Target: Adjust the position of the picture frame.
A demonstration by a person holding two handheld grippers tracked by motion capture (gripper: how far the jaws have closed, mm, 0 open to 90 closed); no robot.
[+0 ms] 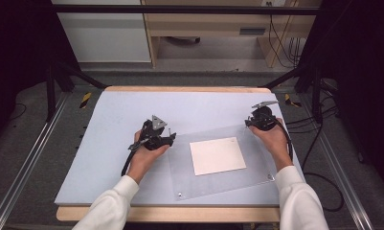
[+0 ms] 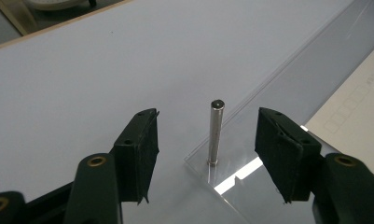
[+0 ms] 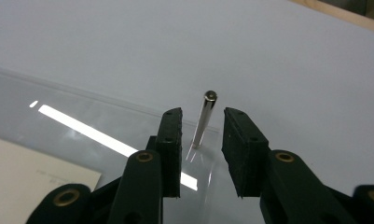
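A clear acrylic plate [image 1: 258,148] lies on the pale blue mat [image 1: 113,120], with a white sheet of paper [image 1: 217,155] at its middle. At the plate's far left corner a thin metal pin [image 2: 216,130] stands upright. My left gripper [image 1: 170,137] [image 2: 208,114] is open, with one jaw on each side of that pin and wide gaps to it. Another upright pin [image 3: 203,120] stands at the far right corner. My right gripper [image 1: 250,123] [image 3: 202,112] straddles it with a narrow gap, and the pads do not touch it.
Small fasteners mark the plate's near corners [image 1: 180,195] [image 1: 270,177]. The mat sits on a wooden tabletop [image 1: 180,89] inside a black frame. Cables lie on the floor at the right [image 1: 319,129]. Bare mat lies left of and behind the plate.
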